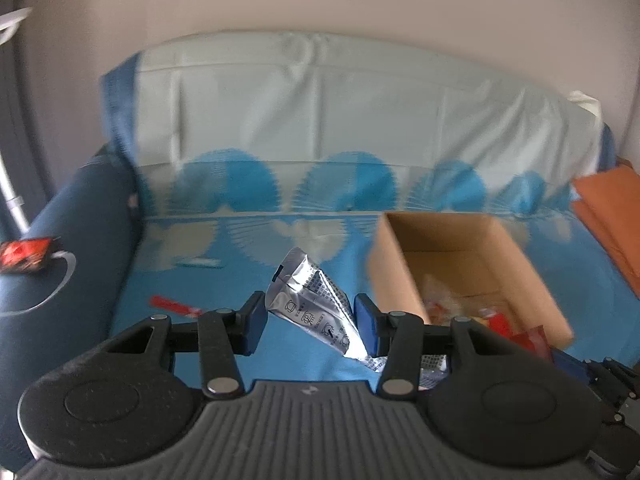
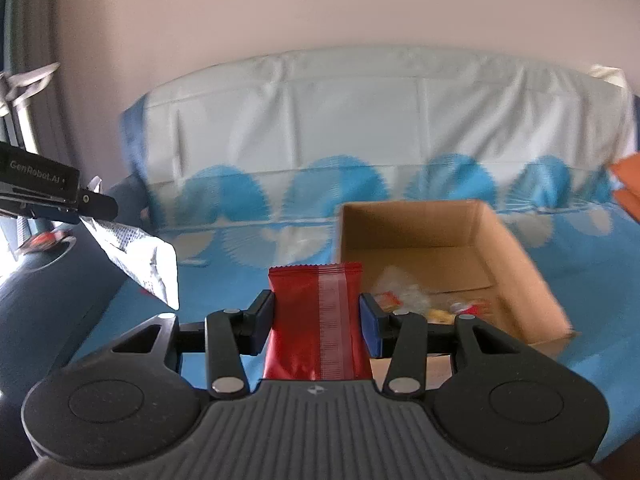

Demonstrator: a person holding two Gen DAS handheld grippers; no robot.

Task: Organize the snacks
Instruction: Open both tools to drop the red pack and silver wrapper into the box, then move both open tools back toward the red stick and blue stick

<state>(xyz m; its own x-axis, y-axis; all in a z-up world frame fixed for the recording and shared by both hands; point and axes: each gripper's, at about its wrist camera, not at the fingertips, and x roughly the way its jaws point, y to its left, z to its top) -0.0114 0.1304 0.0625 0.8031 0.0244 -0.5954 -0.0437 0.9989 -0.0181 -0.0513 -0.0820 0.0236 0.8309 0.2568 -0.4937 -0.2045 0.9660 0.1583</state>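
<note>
Silver foil: one crinkled sachet (image 1: 316, 304), printed with small pictograms, clamped between the blue pads of the left gripper (image 1: 311, 320). Its long axis runs diagonally, the top corner toward upper left of the left wrist view, the tail toward lower right under the right-hand finger.

Red foil: one snack packet (image 2: 320, 320) with a pale vertical seam strip, clamped between the pads of the right gripper (image 2: 316, 320). Long axis near upright in the right wrist view, serrated top edge pointing up and away from the camera, at centre frame.

Cardboard: one open box (image 1: 472, 272), right of centre in both views, resting on the blue patterned sofa cover (image 1: 192, 280). Mixed wrapped snacks (image 2: 420, 304), blurred, lie at its near end.

Loose items: a small red stick (image 1: 176, 306) on the cover at left of centre; a red-and-black packet (image 1: 26, 256) on the dark armrest (image 1: 60, 280), far left.

Orange cloth (image 1: 612, 216): folded, right edge.
</note>
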